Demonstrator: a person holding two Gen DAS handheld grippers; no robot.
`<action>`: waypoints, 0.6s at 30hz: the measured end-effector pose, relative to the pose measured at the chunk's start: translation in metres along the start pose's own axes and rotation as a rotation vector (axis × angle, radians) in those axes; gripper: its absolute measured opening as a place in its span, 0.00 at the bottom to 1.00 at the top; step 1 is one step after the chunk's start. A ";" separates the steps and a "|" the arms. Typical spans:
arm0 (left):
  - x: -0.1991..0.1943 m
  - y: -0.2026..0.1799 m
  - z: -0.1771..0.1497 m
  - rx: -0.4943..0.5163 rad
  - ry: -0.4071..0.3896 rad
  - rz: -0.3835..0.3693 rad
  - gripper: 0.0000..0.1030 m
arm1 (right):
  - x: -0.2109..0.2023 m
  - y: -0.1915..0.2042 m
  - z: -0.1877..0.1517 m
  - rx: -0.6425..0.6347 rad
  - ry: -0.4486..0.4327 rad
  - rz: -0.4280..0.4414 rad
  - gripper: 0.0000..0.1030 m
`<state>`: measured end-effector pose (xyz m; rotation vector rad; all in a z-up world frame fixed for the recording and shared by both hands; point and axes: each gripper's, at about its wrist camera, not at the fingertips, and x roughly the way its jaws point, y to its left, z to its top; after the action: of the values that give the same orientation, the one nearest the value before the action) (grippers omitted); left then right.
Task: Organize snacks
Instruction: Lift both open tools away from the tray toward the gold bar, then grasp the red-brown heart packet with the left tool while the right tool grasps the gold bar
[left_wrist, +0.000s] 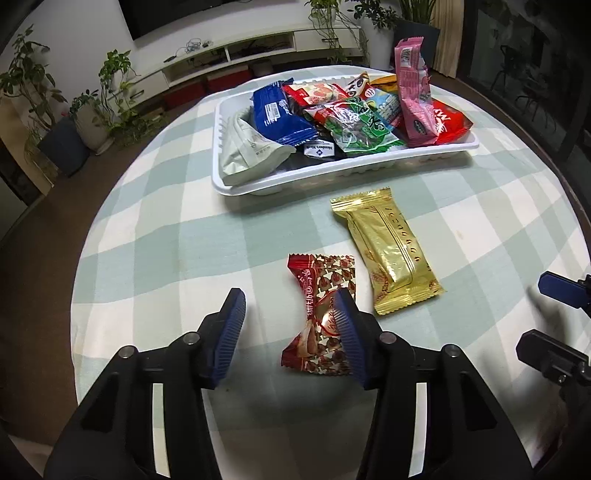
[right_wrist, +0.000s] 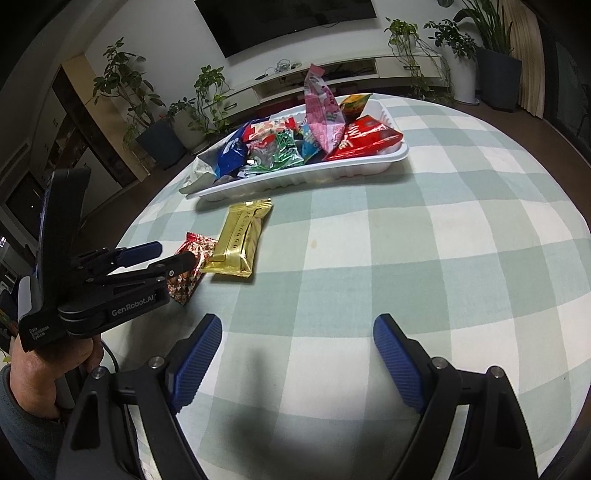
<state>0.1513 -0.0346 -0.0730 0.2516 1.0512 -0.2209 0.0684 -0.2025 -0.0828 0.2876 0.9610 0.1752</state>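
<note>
"GenRobot.AI" on left tool (right_wrist: 173, 254)

Left wrist view: close above the checked tablecloth (left_wrist: 166, 229), angled steeply down and forward toward the white tray (left_wrist: 236, 186). Right wrist view: same tilt, set further right and back. Shared: tray, gold packet (right_wrist: 242, 238), red packet (right_wrist: 194, 254).

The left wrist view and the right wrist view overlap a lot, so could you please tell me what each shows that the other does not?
Only the left wrist view shows the white-grey packet fully, at the tray's near-left corner. Only the right wrist view shows the hand holding the left gripper, and the right gripper with bare cloth between its jaws. Both show the white tray, gold packet, red candy packet and checked tablecloth.
</note>
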 end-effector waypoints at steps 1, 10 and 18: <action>0.000 -0.002 0.000 0.004 0.012 -0.014 0.46 | 0.000 0.000 0.000 -0.001 -0.001 0.001 0.84; 0.013 -0.004 -0.002 0.005 0.046 -0.037 0.50 | 0.000 0.002 0.000 -0.009 -0.002 0.000 0.83; 0.015 -0.001 0.005 0.012 0.046 -0.062 0.26 | 0.004 0.005 0.003 -0.023 0.004 -0.002 0.81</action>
<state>0.1621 -0.0380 -0.0841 0.2361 1.1048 -0.2784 0.0735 -0.1969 -0.0825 0.2648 0.9629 0.1852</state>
